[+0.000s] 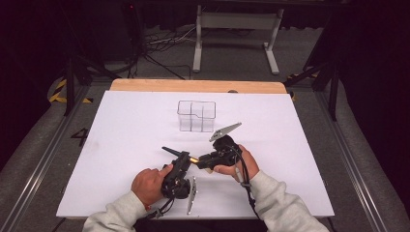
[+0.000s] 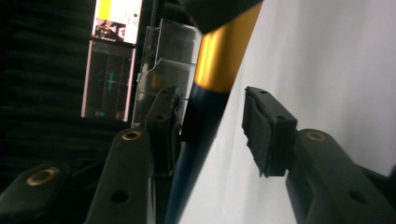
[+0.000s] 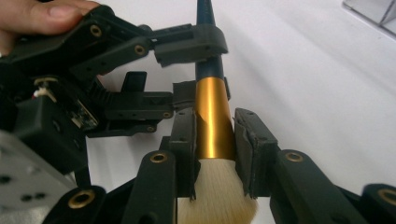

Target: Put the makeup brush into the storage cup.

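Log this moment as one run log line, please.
right gripper: shut on makeup brush gold ferrule | left gripper: open around dark handle | clear organizer: beyond, apart

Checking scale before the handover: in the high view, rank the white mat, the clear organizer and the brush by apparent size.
1. White mat, by far the largest.
2. Clear organizer.
3. Brush, smallest; the grippers cover much of it, so its rank against the organizer is unsure.

white table (image 1: 121,145) carries a clear divided box (image 1: 196,116).
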### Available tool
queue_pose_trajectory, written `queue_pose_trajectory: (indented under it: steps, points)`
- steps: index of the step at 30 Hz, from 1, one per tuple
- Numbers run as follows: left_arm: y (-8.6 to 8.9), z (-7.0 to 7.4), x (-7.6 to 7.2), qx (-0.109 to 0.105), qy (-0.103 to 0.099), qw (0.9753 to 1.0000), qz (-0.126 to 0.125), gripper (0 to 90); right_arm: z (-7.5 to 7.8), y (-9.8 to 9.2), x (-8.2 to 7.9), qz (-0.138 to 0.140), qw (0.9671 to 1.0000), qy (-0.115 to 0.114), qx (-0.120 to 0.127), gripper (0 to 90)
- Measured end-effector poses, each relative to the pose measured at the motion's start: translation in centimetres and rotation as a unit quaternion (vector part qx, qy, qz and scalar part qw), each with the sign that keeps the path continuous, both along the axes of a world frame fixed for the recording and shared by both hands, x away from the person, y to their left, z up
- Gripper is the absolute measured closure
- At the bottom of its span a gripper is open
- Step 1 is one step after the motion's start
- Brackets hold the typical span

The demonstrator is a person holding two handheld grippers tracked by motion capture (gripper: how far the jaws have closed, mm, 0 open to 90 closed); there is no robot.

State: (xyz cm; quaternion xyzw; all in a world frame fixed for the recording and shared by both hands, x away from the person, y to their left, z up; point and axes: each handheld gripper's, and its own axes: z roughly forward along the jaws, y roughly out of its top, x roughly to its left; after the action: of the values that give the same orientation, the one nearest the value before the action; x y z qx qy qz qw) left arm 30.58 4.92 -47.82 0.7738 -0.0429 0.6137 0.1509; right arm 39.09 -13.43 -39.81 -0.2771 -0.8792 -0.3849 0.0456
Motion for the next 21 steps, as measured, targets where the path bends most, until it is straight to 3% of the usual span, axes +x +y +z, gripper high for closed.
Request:
queue_pose_trajectory:
  steps: [1,7,13,16,17,18,21]
  points:
    - [-0.3,-0.2,-0.1,0.008,-0.009,0.9999,0.004,58.6,0.0,0.2,0.0,0.0,1.0,0.0,0.0,70.6]
    - [-0.7,-0.4,-0.1,0.019,-0.009,0.9997,0.012,71.7,-0.3,1.0,0.0,-0.002,1.0,0.004,0.001,70.6]
    - [-0.7,-0.4,0.0,0.02,-0.003,0.9997,0.014,73.2,-0.2,1.3,0.0,-0.005,1.0,0.004,0.001,70.3]
    - [-0.6,-0.1,0.2,0.012,0.012,0.9998,0.011,73.3,-0.1,1.0,0.0,-0.012,0.9999,0.003,0.011,63.6]
    - [-0.4,0.0,0.3,0.004,0.03,0.9994,0.018,73.3,0.1,0.9,0.1,-0.019,0.9997,-0.004,0.011,59.8]
    - [-0.4,0.0,0.3,0.004,0.03,0.9994,0.018,73.3,0.2,0.6,0.2,-0.024,0.9995,-0.008,0.016,59.8]
    - [0.0,0.3,0.7,-0.012,0.058,0.998,0.021,73.4,0.6,-0.1,0.2,-0.035,0.9988,-0.016,0.031,57.9]
